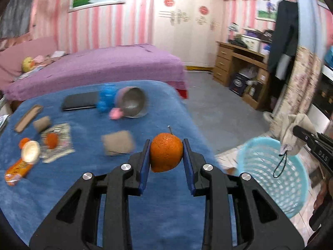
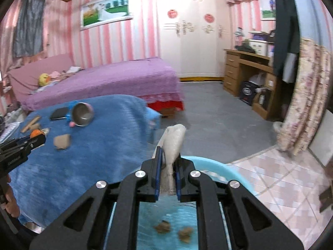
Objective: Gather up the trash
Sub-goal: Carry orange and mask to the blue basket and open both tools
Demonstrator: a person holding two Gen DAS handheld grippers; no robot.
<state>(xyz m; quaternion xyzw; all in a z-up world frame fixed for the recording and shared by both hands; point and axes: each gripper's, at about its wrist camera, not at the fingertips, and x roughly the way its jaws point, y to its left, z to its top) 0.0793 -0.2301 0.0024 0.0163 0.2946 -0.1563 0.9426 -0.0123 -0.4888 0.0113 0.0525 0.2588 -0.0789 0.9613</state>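
Observation:
My left gripper (image 1: 166, 156) is shut on an orange peel half (image 1: 165, 154), held above the blue-covered table (image 1: 162, 208). My right gripper (image 2: 167, 166) is shut on a crumpled whitish bag (image 2: 173, 141) and hangs over the light blue basket (image 2: 220, 170); brown scraps (image 2: 163, 227) lie on the basket's bottom. From the left wrist view the right gripper (image 1: 295, 131) shows at the right edge, with the whitish bag (image 1: 295, 131) and its black cord above the basket (image 1: 268, 168). More trash lies on the table: cardboard pieces (image 1: 118, 142), a paper roll (image 1: 41, 124), an orange wrapper (image 1: 17, 169), peel (image 1: 51, 140).
A tipped metal bowl (image 1: 133, 102), a blue toy (image 1: 106, 98), a pink item (image 1: 116, 113) and a black phone (image 1: 81, 101) lie at the table's far side. Behind stand a purple bed (image 1: 100, 68), a white wardrobe (image 1: 187, 25) and a wooden desk (image 1: 239, 70). Grey floor lies between.

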